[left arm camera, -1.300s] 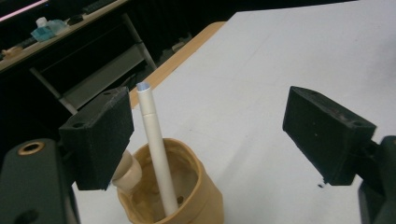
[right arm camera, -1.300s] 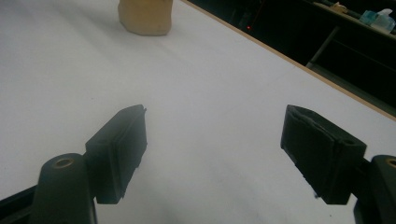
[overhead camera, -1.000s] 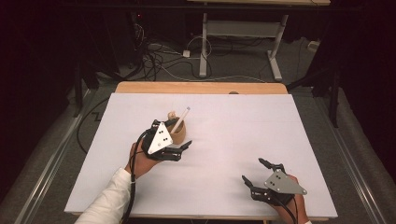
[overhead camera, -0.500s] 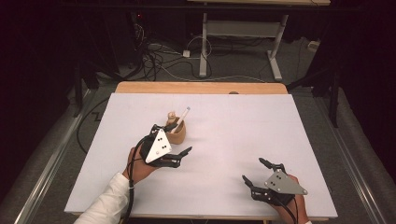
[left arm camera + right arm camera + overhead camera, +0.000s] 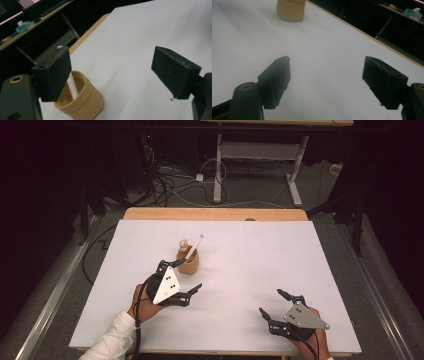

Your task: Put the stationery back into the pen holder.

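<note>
White desk (image 5: 240, 270), dark workshop behind. Tan cup (image 5: 188, 264) with white stick (image 5: 194, 247), possibly straw, stands left of centre. Left gripper (image 5: 181, 281) just beside cup at 7 o'clock, jaws wide, empty. Right gripper (image 5: 276, 303) at 4 o'clock, well apart, jaws wide, empty.

Both tongs gape empty above the table, left tongs (image 5: 181, 276) ahead, right tongs (image 5: 273, 303) nearer the person

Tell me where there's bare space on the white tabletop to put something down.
Most of the white tabletop is bare: the whole right half beyond the right tongs, and the far left corner. It is crowded only around the tan cup, where the left tongs sit.
</note>
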Demonstrator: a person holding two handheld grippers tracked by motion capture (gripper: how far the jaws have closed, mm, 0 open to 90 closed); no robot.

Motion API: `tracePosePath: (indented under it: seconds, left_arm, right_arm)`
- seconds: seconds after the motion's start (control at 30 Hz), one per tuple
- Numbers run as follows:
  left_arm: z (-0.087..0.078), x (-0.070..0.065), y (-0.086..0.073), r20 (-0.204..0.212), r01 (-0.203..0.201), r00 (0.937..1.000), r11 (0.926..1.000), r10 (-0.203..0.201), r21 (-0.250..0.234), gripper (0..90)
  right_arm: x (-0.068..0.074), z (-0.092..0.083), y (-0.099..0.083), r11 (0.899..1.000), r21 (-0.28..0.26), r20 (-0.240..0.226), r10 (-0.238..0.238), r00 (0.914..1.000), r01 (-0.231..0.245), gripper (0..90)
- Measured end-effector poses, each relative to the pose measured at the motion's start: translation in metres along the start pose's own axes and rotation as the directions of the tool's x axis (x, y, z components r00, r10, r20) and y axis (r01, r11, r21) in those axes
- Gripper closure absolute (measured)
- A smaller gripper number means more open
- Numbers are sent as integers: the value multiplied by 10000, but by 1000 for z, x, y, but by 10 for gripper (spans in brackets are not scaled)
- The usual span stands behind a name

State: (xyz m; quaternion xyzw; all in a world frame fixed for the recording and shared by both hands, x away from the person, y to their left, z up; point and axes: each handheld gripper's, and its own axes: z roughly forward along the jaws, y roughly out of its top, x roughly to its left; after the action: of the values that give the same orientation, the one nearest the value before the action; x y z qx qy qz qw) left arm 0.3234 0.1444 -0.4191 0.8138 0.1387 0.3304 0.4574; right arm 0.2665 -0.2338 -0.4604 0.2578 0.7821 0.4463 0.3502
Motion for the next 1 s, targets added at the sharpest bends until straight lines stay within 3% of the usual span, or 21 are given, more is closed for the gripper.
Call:
tracePosePath:
  seconds: [0.3,0.4,0.77,1.0]
  left_arm:
    - [-8,-10,-14,-518,7,9987,10000,-10,-59,158]
    - [-11,-13,-22,-702,-10,9975,9999,20,141,157]
    - [-22,-19,-50,-686,23,9976,9962,36,866,156]
    - [-30,-18,-63,-600,295,9979,9932,-228,1124,156]
  right_arm:
    - [0,0,0,10000,-2,-4,-12,10000,12,228]
    - [0,0,0,10000,-3,-8,-6,10000,6,228]
    - [1,1,1,10000,-17,-53,30,10000,-30,228]
    - [0,2,-1,10000,18,-59,64,10000,-64,228]
